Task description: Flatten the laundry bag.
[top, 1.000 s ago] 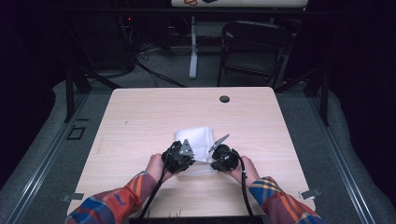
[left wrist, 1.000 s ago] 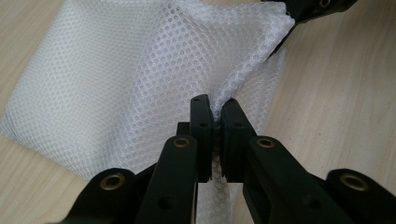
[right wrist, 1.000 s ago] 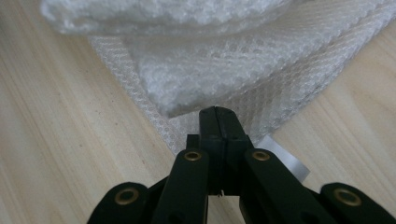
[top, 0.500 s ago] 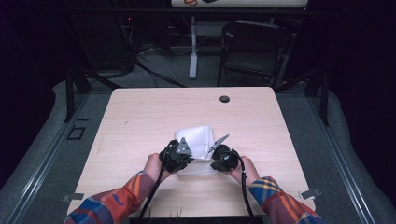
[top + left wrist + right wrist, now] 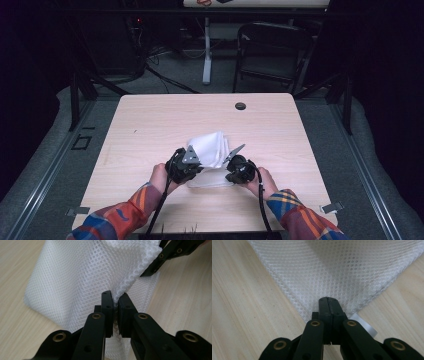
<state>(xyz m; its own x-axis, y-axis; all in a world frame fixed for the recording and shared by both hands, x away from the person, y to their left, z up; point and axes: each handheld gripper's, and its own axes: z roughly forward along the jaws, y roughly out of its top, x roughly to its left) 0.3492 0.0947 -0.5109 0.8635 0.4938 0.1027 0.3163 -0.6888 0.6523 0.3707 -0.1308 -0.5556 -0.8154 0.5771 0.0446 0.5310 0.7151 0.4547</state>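
High view: both grippers, left and right, pinch the white mesh at its near edge on the table, and it looks light, limp, best gripped at hems.

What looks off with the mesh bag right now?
Nothing is damaged. The white mesh bag is bunched and folded over itself on the table, pinched by both the left gripper and right gripper.
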